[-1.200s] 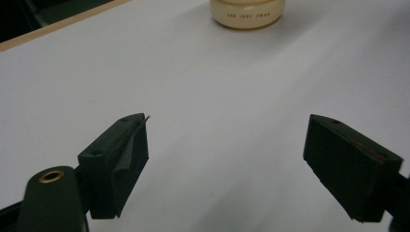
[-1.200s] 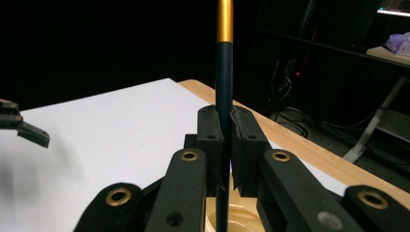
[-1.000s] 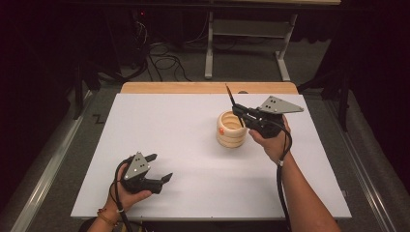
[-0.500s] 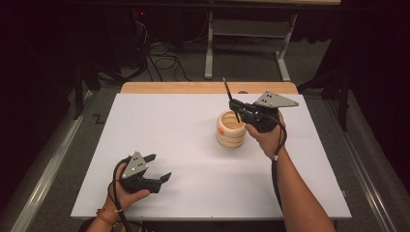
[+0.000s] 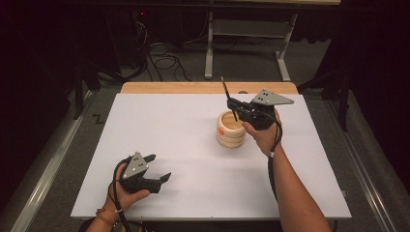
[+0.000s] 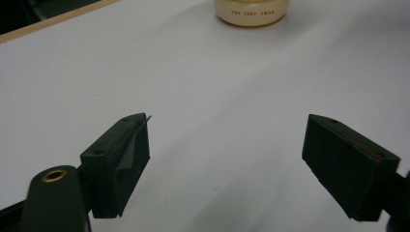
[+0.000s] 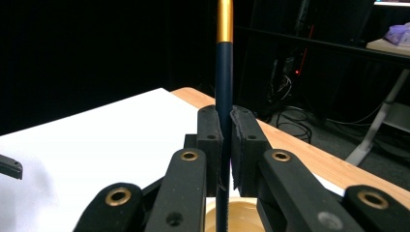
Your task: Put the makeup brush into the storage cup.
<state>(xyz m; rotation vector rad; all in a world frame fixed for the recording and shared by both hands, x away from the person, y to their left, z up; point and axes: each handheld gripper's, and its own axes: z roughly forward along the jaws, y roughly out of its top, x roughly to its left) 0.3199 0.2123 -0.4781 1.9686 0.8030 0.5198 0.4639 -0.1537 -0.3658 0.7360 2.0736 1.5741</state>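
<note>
White table (image 5: 159, 130) with a wooden back edge in a dark room, cables on the floor.
The right gripper (image 5: 235, 108) pinches a pencil (image 5: 225, 90) above the wooden cup (image 5: 230, 129); the left gripper (image 5: 157, 169) rests spread.

Dim room, dark surround; white table (image 5: 159, 125) evenly lit from above, soft shadows; near jaws slightly blurred.

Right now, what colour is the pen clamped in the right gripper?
The pen is dark navy with a gold band near its top, clearest in the right gripper view.
</note>
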